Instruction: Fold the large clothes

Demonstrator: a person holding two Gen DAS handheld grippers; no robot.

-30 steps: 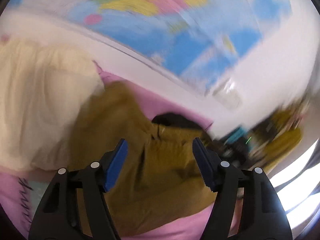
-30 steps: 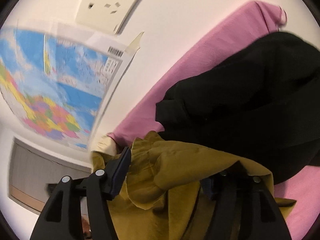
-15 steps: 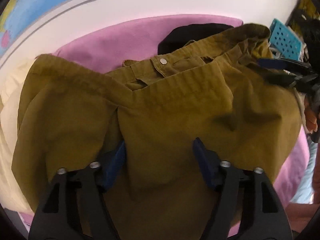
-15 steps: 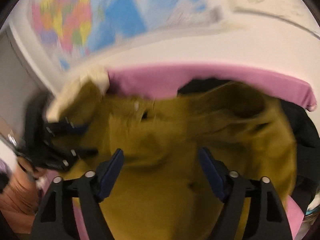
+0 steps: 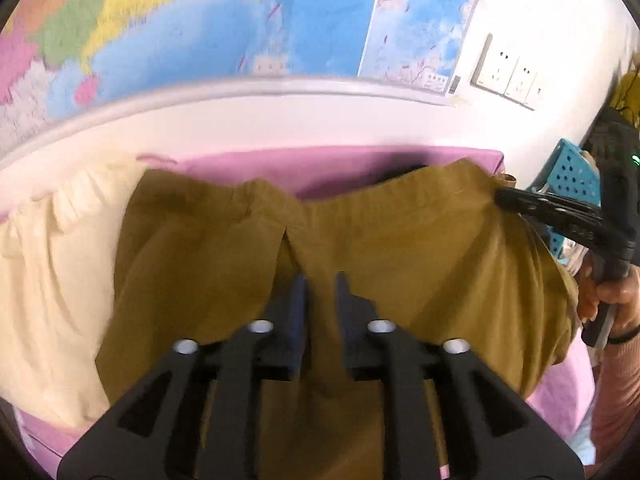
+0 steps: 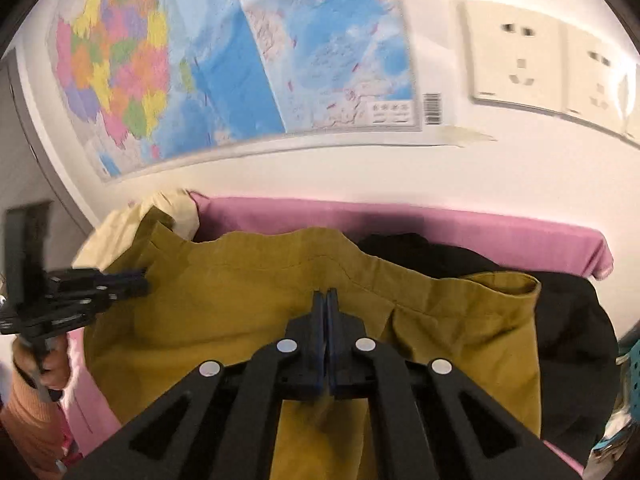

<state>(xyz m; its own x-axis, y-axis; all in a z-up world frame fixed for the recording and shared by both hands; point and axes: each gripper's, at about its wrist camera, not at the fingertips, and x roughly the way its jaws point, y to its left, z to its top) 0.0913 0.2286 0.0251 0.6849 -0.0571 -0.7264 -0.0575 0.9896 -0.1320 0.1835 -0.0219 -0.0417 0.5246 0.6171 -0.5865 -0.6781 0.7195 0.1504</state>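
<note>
Olive-brown trousers (image 5: 420,248) hang stretched between my two grippers above the pink bed; they also show in the right wrist view (image 6: 240,304). My left gripper (image 5: 320,284) is shut on a fold of the trousers near one side. My right gripper (image 6: 325,300) is shut tight on the cloth at the other side. The right gripper shows in the left wrist view (image 5: 540,208), and the left gripper shows in the right wrist view (image 6: 100,284).
A cream garment (image 5: 52,280) lies at the left on the pink sheet (image 5: 312,168). A black garment (image 6: 568,320) lies at the right. A wall map (image 6: 240,60) and sockets (image 6: 520,60) are behind. A blue perforated basket (image 5: 572,172) stands at right.
Both grippers have closed on the trousers and raised them; the cloth is now stretched wide between them, and the views have tilted up toward the wall.
</note>
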